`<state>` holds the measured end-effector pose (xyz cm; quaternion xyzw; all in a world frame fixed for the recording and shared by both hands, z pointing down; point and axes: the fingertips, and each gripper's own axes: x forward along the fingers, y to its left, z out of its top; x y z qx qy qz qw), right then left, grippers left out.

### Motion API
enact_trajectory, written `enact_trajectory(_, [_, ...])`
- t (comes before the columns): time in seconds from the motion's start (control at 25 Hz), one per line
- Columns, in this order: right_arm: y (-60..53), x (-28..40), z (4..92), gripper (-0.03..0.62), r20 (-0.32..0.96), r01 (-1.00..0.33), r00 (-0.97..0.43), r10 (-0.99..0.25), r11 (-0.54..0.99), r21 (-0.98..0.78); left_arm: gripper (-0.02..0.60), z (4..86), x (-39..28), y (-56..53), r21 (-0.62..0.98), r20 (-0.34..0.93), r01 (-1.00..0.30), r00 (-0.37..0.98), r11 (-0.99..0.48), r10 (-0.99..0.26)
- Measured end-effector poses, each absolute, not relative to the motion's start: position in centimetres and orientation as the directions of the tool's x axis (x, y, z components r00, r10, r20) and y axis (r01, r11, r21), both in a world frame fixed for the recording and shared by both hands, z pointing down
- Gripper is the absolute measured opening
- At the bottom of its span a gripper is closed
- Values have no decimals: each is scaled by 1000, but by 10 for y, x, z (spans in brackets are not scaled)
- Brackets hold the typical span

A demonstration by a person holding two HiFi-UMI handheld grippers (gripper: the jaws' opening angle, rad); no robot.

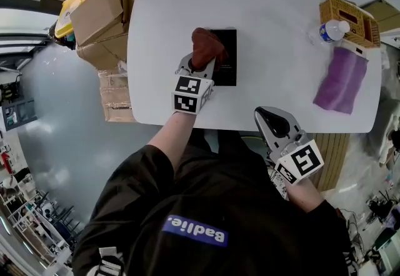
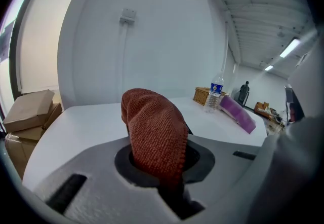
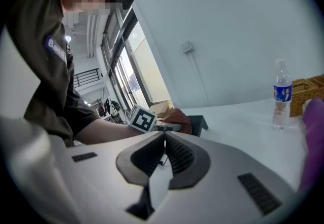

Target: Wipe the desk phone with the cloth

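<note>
1. The white counter (image 1: 275, 12) carries everything. A wicker basket (image 1: 350, 14), a water bottle (image 1: 331, 30) and a purple pouch (image 1: 340, 81) sit at its far right, well apart from the work.
2. The desk phone (image 1: 228, 65) lies flat, left of the counter's middle and close to its near edge. It shows as a dark slab. It looks rigid and probably heavy enough to stay put under a light stroke, though it may slide on the smooth top, so gentle pressure seems wise.
3. The left gripper (image 1: 199, 69) is at the phone's left side. Its jaws are clamped on the cloth, which bulges out past them.
4. The right gripper (image 1: 274, 120) hangs off the counter's near edge, to the right. Its jaws are pressed together with nothing between them.
5. The cloth (image 2: 154, 132) is a rust-red knit, soft and limp, resting on the phone's far left part. It is best pinched by a gathered fold, leaving a loose pad to drag.
</note>
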<state>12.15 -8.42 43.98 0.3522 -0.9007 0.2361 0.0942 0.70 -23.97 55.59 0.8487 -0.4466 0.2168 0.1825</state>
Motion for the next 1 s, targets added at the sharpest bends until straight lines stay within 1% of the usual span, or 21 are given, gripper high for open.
enact_trajectory(0.28, [-77, 144, 441, 32, 337, -702, -712, -616, 610, -368, 60, 560, 66, -232, 141, 534, -786, 573, -603, -622])
enact_trajectory(0.44, [-76, 150, 441, 32, 333, -705, -709, -622, 609, -362, 60, 563, 79, -229, 136, 535, -776, 581, -616, -614])
enact_trajectory(0.56, [-75, 150, 440, 32, 332, -706, -708, -623, 613, -355, 60, 563, 70, -224, 134, 537, -778, 577, -613, -615])
enact_trajectory(0.76, [-75, 141, 437, 32, 334, -708, -706, -625, 619, -340, 60, 572, 31, -214, 131, 556, -808, 540, -575, -632])
enact_trajectory(1.0, [-65, 109, 438, 32, 342, -691, -723, -601, 629, -355, 60, 579, -5, -199, 132, 569, -817, 526, -561, -632])
